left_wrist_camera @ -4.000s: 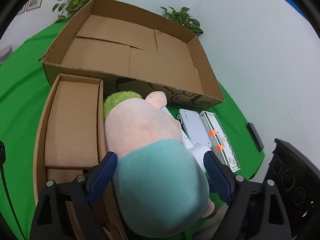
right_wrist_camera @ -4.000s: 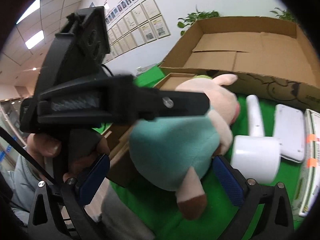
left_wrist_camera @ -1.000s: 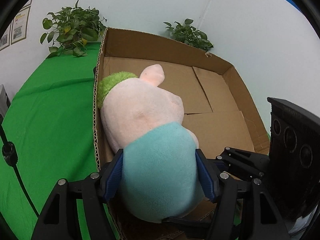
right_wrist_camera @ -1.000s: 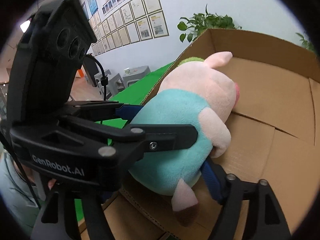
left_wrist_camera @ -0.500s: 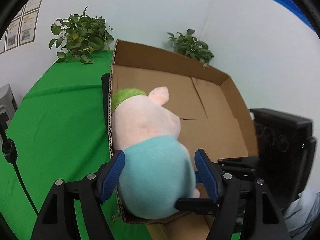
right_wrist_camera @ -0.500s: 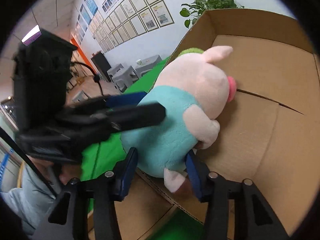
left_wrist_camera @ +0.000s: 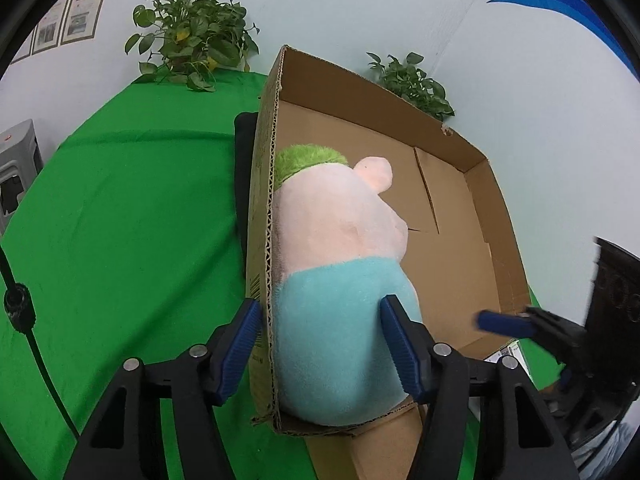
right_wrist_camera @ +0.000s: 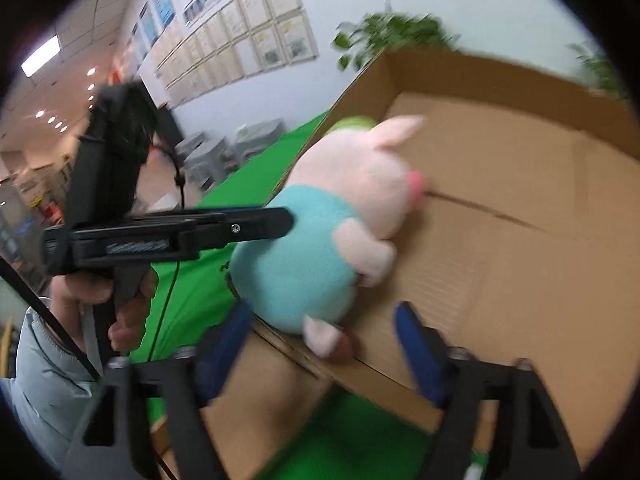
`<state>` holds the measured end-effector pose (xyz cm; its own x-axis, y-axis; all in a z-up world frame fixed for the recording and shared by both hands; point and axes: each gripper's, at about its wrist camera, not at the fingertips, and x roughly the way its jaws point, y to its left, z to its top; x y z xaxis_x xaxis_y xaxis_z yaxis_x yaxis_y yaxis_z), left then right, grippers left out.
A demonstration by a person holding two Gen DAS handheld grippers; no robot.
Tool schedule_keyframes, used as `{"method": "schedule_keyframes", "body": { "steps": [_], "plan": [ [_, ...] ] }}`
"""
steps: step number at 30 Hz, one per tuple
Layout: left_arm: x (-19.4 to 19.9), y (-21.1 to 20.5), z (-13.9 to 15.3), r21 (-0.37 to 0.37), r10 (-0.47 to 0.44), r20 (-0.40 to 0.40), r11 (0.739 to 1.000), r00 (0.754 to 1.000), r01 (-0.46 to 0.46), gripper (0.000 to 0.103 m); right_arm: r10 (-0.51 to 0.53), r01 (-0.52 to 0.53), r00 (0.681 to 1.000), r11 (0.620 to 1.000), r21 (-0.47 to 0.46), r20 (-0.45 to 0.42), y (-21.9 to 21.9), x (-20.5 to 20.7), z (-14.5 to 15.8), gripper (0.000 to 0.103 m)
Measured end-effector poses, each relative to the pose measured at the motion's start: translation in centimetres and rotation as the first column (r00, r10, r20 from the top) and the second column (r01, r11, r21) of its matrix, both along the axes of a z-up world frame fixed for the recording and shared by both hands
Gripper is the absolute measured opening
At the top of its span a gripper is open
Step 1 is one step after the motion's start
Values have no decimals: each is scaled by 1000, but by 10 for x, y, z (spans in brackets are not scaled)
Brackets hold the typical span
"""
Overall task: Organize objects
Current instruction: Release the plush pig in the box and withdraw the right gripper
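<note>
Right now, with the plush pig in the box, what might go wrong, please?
The left tongs straddle the cardboard box wall, one finger against the plush pig; withdrawing could snag the wall or drag it out. The pig sits at the near corner, so it might topple over the rim.

Plush pig (left_wrist_camera: 340, 240): pink head, teal body, green tuft. Box (left_wrist_camera: 452, 248) brown. Table (left_wrist_camera: 120, 220) green. Fingers (left_wrist_camera: 400, 348) blue.

Cardboard box (left_wrist_camera: 472, 216) on green-clothed table (left_wrist_camera: 128, 216).
</note>
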<state>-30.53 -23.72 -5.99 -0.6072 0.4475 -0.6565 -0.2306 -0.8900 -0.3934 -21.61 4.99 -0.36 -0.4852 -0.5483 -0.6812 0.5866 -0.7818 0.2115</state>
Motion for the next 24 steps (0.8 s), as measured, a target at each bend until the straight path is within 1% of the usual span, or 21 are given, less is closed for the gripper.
{"method": "schedule_keyframes", "body": {
  "steps": [2,3,4,6,7,9,10,11,12,13,14,15,16,17,19,21,22,23,24],
  "plan": [
    [0,2,1,-5,8,-6,1000,1000,-8,58,-75,78,995,996,38,-72,16,14,10,82],
    [1,3,1,-8,12,-10,1000,1000,-12,58,-135,145,983,986,76,-127,26,25,14,83],
    [3,5,3,-18,19,-22,1000,1000,-19,58,-175,193,971,976,102,-165,34,33,15,83],
    [12,10,10,-33,48,-53,998,997,-50,58,-244,288,938,945,159,-247,54,52,17,83],
    [17,13,15,-47,71,-65,996,995,-74,58,-268,320,923,933,166,-278,61,58,20,83],
    [33,23,28,-73,99,-102,992,990,-107,59,-329,391,886,909,147,-326,83,72,20,86],
    [45,31,37,-88,107,-140,989,984,-120,65,-356,421,872,896,142,-336,85,68,23,89],
    [61,41,48,-108,111,-193,985,975,-133,77,-382,449,857,883,137,-345,96,73,23,90],
    [77,51,56,-128,111,-243,981,964,-145,84,-405,476,842,869,139,-356,93,68,25,91],
    [94,63,65,-148,111,-296,976,949,-160,97,-424,502,828,852,150,-366,108,73,20,91],
    [113,77,73,-167,118,-349,968,930,-185,103,-438,523,818,836,165,-373,114,78,16,91],
    [130,92,79,-187,123,-393,960,911,-210,103,-455,543,809,820,180,-372,116,82,12,91],
    [141,105,81,-209,123,-413,951,903,-226,103,-468,552,808,813,182,-358,121,88,8,91],
    [149,115,84,-228,119,-421,946,899,-232,103,-476,553,811,814,180,-340,121,87,4,91],
    [163,138,83,-264,112,-420,934,900,-240,103,-492,558,813,812,173,-312,120,88,-7,91],
    [173,157,77,-287,113,-404,927,908,-243,103,-503,569,807,803,180,-309,123,92,-12,90],
    [175,163,74,-289,111,-397,927,911,-239,103,-509,579,802,792,193,-313,122,92,-15,85],
    [180,170,68,-290,108,-389,928,915,-233,103,-516,590,794,782,203,-321,123,93,-16,76],
    [183,175,63,-288,106,-378,931,920,-225,103,-524,599,788,775,202,-324,126,94,-17,69]
  ]
}}
